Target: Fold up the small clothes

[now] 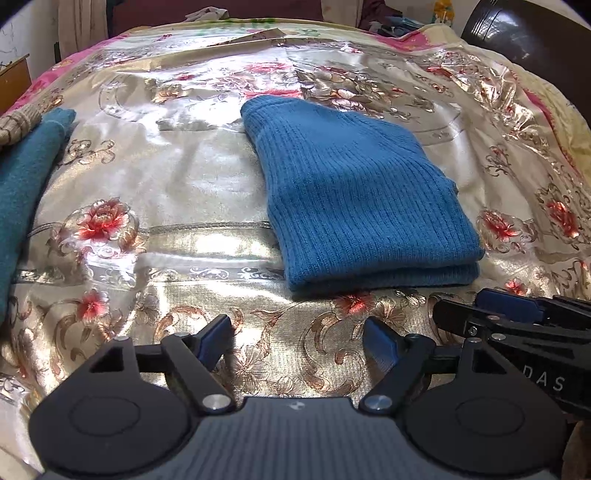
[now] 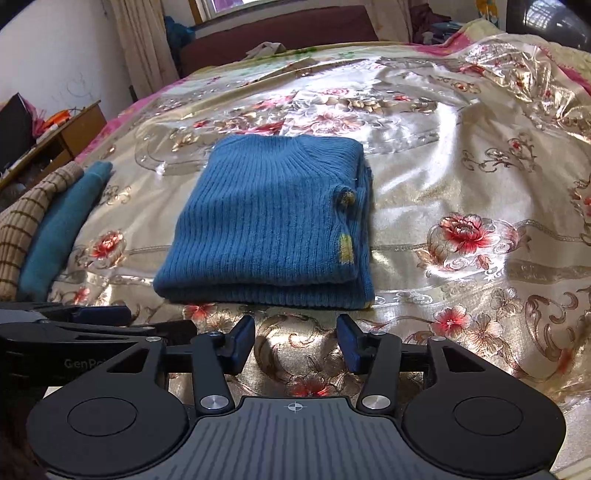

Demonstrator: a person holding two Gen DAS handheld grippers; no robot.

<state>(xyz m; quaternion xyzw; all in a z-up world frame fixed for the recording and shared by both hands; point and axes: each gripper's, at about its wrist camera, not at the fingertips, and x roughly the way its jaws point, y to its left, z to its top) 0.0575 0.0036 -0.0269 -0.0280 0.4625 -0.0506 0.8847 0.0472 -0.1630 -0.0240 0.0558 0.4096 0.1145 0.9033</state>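
A blue ribbed knit sweater lies folded into a compact rectangle on the shiny floral bedspread. It also shows in the right wrist view, collar at the far side, small yellow patches near its right edge. My left gripper is open and empty, just short of the sweater's near edge. My right gripper is open and empty, also just short of the near edge. The right gripper shows at the right of the left wrist view; the left gripper shows at the left of the right wrist view.
A folded teal garment and a tan striped knit lie at the left of the bed; the teal one also shows in the left wrist view. A wooden desk stands beyond the bed's left side. A dark headboard is at the far end.
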